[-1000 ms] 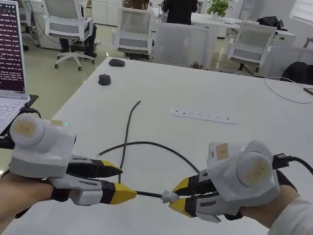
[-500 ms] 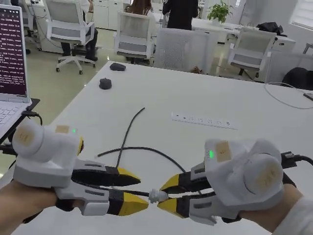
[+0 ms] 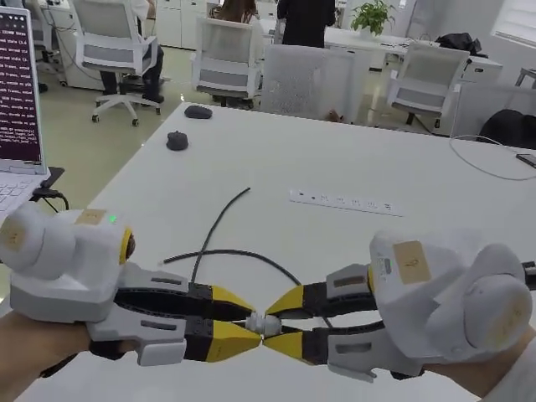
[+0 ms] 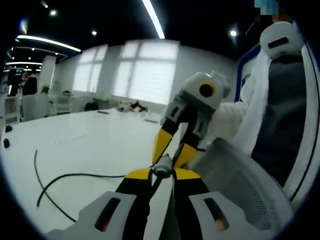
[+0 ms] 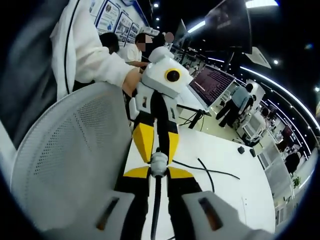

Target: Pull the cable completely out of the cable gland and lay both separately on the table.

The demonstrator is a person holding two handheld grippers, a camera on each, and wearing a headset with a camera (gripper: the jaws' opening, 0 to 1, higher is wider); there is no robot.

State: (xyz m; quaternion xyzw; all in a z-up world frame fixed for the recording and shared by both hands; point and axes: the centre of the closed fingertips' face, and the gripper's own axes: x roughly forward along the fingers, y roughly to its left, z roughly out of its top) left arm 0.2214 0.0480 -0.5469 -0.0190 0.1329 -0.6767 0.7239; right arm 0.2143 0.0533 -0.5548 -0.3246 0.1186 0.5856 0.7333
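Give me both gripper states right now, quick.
Left gripper: closed on the cable, right beside the cable gland.
Right gripper: closed on the cable gland.

Near centre: cable (image 3: 243, 252) loops across the table (image 3: 435, 193).
Beyond: power strip (image 3: 345, 202) lies crosswise.
Right half: table bare.
Left edge: laptop (image 3: 17, 109).

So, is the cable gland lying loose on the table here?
No, the cable gland sits between the meeting yellow tips of the left gripper and right gripper, with the cable entering it.
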